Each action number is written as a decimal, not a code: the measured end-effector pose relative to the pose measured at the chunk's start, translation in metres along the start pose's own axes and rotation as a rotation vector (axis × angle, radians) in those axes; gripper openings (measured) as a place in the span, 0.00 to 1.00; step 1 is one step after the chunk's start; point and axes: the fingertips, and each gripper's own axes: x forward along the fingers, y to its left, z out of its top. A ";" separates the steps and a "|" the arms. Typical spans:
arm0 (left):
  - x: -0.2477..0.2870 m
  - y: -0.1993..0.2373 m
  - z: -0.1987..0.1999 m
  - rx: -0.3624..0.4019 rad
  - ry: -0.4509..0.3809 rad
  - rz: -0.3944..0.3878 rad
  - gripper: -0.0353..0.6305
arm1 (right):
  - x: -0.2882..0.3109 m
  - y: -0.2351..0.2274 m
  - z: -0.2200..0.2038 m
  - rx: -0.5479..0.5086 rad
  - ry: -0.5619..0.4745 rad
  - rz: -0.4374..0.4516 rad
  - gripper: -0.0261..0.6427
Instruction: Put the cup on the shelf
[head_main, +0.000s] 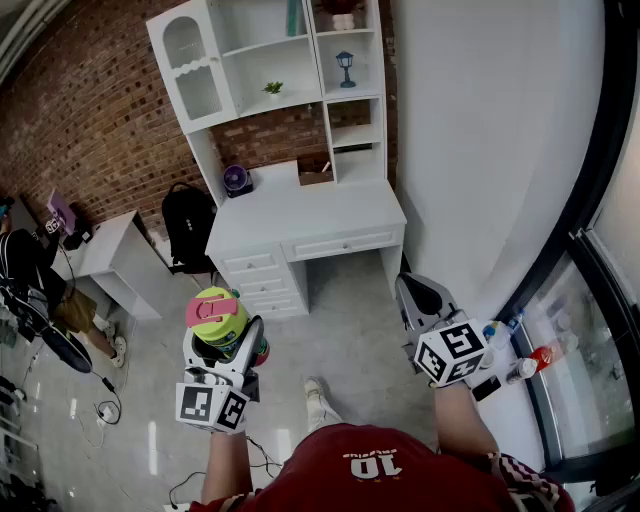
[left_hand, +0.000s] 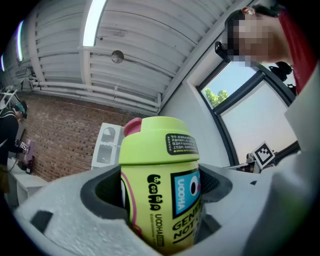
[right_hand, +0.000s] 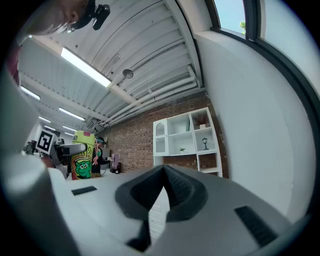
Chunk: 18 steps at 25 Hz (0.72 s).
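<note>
Left gripper (head_main: 226, 342), on a forearm stretched ahead of the torso with its jaws angled upward, clamps the green cup (head_main: 218, 318) upright between widely spread jaws. Right gripper (head_main: 421, 297), held out to its right, has its jaws pressed together on nothing. The white shelf (head_main: 275, 70) stands well ahead of both.

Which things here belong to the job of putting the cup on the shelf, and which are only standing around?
Job: cup, clamped in left gripper; white shelf unit above the desk.
Standing around: black backpack, purple fan, small lantern, bottles; right gripper, shut and empty.
</note>
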 end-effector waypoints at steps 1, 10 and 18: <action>0.000 -0.001 0.000 -0.003 0.000 0.001 0.67 | -0.001 -0.002 0.001 0.000 -0.001 -0.002 0.03; 0.001 -0.003 0.000 -0.001 -0.003 -0.007 0.67 | -0.004 -0.005 0.001 0.021 -0.003 -0.024 0.03; 0.009 0.004 -0.006 0.000 -0.001 -0.017 0.67 | 0.007 -0.009 -0.006 0.029 -0.004 -0.036 0.03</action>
